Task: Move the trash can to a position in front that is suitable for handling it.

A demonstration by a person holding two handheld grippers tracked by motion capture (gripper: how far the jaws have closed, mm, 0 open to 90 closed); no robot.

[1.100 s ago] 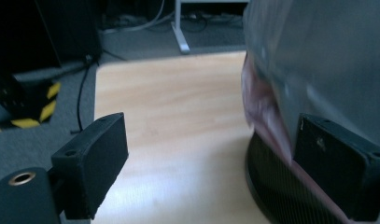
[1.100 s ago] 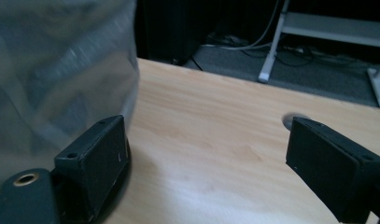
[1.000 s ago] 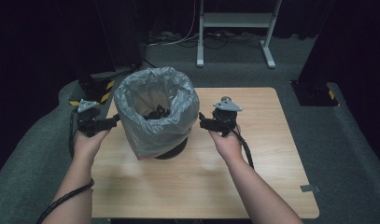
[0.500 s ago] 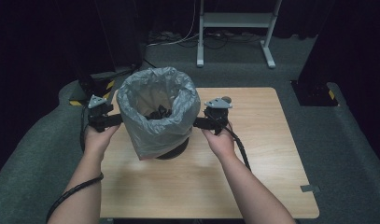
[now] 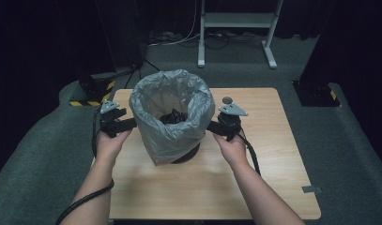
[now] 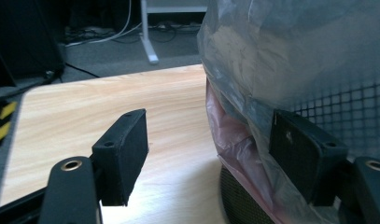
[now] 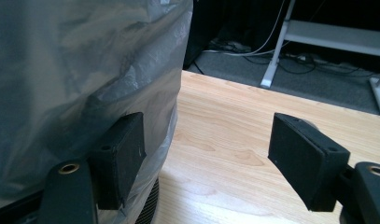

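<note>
A black mesh bin [image 5: 191, 152] lined with a grey plastic bag [image 5: 172, 124] stands mid-table; a pink bag [image 6: 234, 140] shows under the grey one. My left gripper [image 5: 129, 123] is at the bag's left side and my right gripper [image 5: 212, 125] at its right side. In the left gripper view the gripper [image 6: 211, 140] is open, one pad against the grey bag [image 6: 281, 56], the other over bare table. In the right gripper view the gripper [image 7: 208, 140] is open too, one pad on the bag [image 7: 85, 70]. Both pairs of jaws have just been closing, with only the bag's loose side between them.
The wooden table [image 5: 273, 178] has bare room in front of and to the right of the bin. A small dark round thing [image 5: 227, 100] lies behind the right gripper. Beyond the table are a white stand [image 5: 235, 28], floor cables and a yellow-black striped base [image 5: 92, 96].
Both hands have moved inward from the table's sides until the grippers meet the bag's flanks. The jaws of both stand narrower than before.
</note>
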